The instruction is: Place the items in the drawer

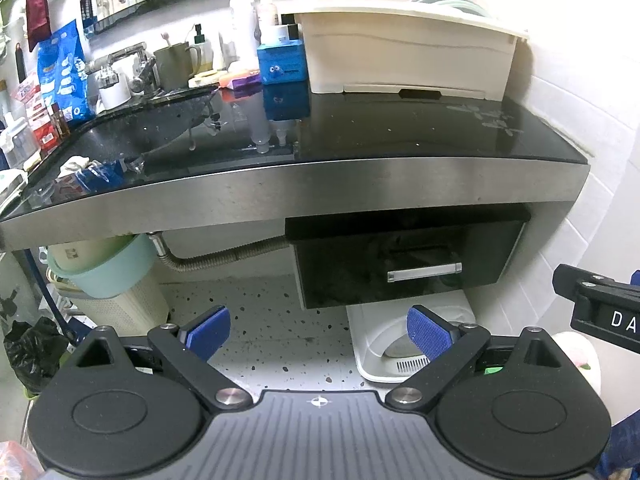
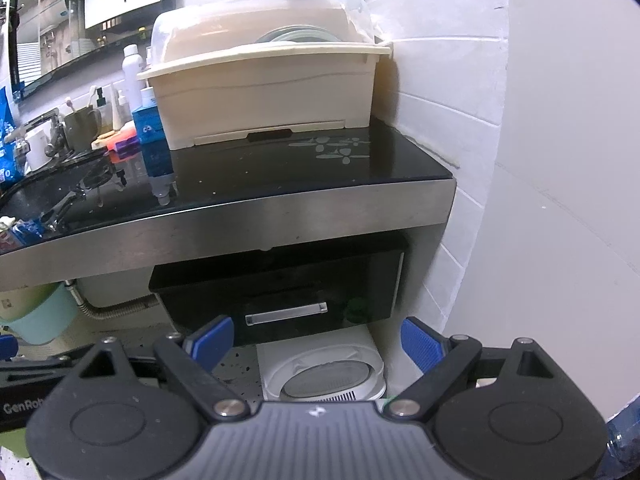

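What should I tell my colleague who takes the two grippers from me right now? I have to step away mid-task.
Left gripper: open, empty, held low in front of the counter.
Right gripper: open, empty, pointing at the drawer.
Drawer: black, under the steel-edged counter, shut; silver handle untouched.
Possible items on the counter: blue box, bottles, cup near the tap, beside the cream dish rack. Which ones go in is not shown.
Done: nothing. Left: open the drawer, put the items in.
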`<state>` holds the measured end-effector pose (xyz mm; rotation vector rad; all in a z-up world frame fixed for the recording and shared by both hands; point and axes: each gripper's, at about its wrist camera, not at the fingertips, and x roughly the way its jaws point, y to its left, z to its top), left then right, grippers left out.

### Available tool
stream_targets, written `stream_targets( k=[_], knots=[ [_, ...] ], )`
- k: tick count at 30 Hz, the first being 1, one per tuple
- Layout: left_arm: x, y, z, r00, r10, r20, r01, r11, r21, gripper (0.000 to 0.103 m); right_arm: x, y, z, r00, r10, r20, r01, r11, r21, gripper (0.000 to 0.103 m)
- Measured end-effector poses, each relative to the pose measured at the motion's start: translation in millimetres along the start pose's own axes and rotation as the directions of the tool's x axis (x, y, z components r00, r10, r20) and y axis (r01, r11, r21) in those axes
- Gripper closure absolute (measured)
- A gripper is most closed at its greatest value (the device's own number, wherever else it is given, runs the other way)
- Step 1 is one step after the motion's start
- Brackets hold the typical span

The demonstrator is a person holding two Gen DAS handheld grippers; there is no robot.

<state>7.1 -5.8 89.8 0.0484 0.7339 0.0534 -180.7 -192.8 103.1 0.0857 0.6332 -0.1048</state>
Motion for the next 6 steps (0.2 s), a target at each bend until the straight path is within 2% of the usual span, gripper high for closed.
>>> stream_targets(
  k=[6],
  knots=[
    [3.7,-1.7,-0.7,1.000,-0.006,-0.011,0.006,1.000,0.005,0.007,3.8,-1.2,-1.6,1.000,-0.002,-0.010,0.002,1.000,0.008,0.012]
  ],
)
